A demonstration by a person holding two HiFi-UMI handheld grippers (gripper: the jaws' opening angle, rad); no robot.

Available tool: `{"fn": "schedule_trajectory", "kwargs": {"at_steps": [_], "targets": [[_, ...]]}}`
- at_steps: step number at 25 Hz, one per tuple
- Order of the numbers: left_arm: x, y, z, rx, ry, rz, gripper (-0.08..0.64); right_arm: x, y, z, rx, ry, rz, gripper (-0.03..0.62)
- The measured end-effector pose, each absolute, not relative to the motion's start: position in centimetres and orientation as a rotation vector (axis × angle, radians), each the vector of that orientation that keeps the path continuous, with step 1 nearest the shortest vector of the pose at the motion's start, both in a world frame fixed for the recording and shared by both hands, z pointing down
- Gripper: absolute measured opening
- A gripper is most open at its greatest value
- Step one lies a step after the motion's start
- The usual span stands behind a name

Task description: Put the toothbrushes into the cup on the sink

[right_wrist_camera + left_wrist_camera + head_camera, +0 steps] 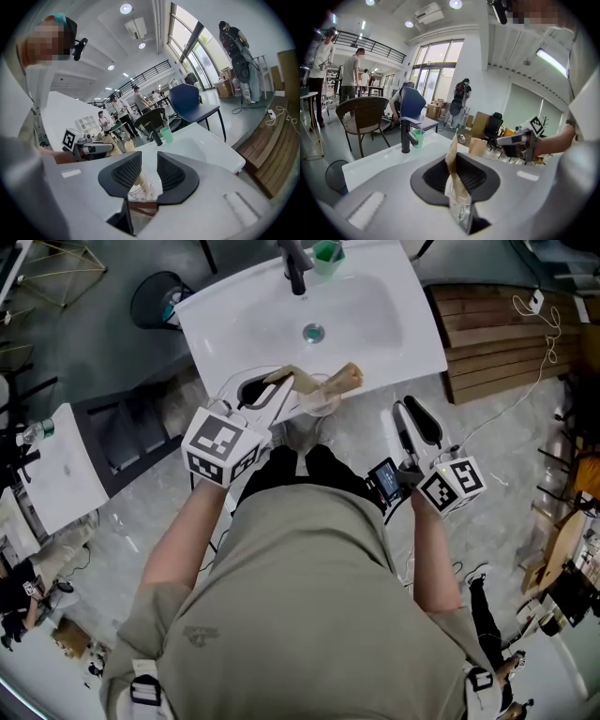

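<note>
A white sink (394, 329) with a black faucet (295, 268) lies ahead of me, and a green cup (327, 253) stands beside the faucet. My left gripper (277, 388) hangs over the sink's front edge, shut on a tan paper-wrapped toothbrush pack (284, 378) that stands upright between the jaws (457, 197). Just right of it a clear cup (321, 405) sits on the rim with a second tan pack (343, 379) sticking out. My right gripper (407, 409) is off the sink's right front corner, over the floor, open and holding nothing. Through its jaw gap I see the clear cup (140, 191).
A black round bin (155, 298) stands left of the sink. A slatted wooden platform (497, 334) with a white cable lies to the right. A white table (61, 470) is at my left. A wicker chair (363, 115) and several people stand farther back.
</note>
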State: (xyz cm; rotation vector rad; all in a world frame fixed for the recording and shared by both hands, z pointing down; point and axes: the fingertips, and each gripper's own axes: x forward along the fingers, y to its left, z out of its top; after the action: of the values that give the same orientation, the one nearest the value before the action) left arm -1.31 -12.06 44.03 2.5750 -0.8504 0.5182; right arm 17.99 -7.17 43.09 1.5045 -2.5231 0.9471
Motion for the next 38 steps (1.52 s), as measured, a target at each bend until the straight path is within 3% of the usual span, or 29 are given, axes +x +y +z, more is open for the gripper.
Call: {"fn": "schedule_trajectory", "kwargs": {"at_steps": [38], "targets": [[0.1, -12.1, 47.5, 2.519, -0.948, 0.609, 0.041, 18.7, -5.8, 43.5, 1.432, -2.51, 0.957, 0.106]]}}
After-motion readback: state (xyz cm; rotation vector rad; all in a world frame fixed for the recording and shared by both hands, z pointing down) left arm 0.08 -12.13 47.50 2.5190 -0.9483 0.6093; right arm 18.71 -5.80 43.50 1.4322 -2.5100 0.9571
